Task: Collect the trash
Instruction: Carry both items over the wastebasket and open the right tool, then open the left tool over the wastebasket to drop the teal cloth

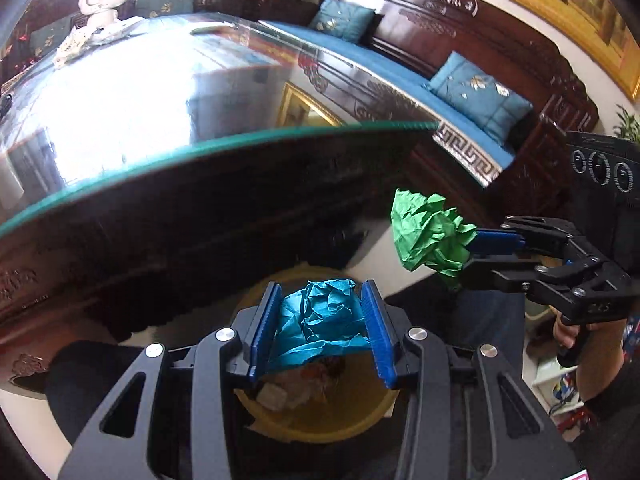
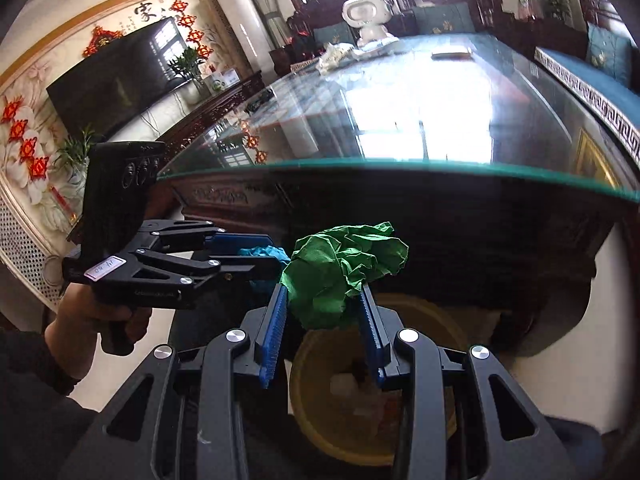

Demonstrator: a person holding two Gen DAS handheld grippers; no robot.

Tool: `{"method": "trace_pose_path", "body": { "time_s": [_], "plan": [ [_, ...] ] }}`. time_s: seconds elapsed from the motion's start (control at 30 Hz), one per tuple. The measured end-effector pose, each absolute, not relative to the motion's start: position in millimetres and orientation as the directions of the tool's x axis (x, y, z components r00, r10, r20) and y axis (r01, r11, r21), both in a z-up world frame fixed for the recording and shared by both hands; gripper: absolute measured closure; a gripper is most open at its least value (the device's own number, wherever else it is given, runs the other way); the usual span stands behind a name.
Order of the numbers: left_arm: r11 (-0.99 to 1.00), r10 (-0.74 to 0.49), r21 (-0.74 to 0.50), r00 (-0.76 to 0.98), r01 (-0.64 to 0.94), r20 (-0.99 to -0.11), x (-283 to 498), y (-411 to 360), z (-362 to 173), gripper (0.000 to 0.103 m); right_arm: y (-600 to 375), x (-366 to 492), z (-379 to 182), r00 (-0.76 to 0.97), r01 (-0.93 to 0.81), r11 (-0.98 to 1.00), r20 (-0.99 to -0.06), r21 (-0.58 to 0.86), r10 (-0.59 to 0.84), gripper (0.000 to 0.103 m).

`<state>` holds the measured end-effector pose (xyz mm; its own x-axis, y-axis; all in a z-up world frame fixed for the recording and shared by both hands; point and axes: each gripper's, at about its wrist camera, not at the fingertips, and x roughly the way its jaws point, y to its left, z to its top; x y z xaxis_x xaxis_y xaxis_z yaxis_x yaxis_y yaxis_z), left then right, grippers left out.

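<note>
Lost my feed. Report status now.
Left claw shut on crumpled teal paper ball. Right claw shut on crumpled green paper ball. Both above round yellow trash bin. Nothing in the way.

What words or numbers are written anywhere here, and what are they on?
"家": large character on the wall painting above the TV.
White sticker on the left claw: handwritten, too blurred to read.
Embossed text on the right claw: too small to read.
Boxes beside the TV: print too small to read.
</note>
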<state>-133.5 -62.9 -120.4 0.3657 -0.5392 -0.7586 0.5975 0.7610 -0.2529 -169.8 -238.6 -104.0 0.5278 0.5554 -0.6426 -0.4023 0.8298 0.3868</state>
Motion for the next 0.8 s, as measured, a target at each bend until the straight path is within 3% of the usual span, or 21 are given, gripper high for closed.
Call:
{"method": "trace_pose_path", "body": {
  "time_s": [0.17,0.47,0.8],
  "plan": [
    [0.755,-0.531,-0.270,0.317,0.598,-0.786,-141,-64,-146,0.060,-246,-174,-141,0.474,-0.347,0.828,-0.679,0.441,0.560,0.068],
    [0.746,-0.526,-0.281,0.275,0.604,-0.805,-149,-77,-165,0.060,-253,-180,-157,0.461,-0.310,0.843,-0.706,0.441,0.538,0.067],
    [0.735,-0.525,-0.284,0.251,0.616,-0.813,-147,-84,-170,0.060,-261,-178,-165,0.466,-0.296,0.849,-0.710,0.437,0.528,0.054]
  ]
}}
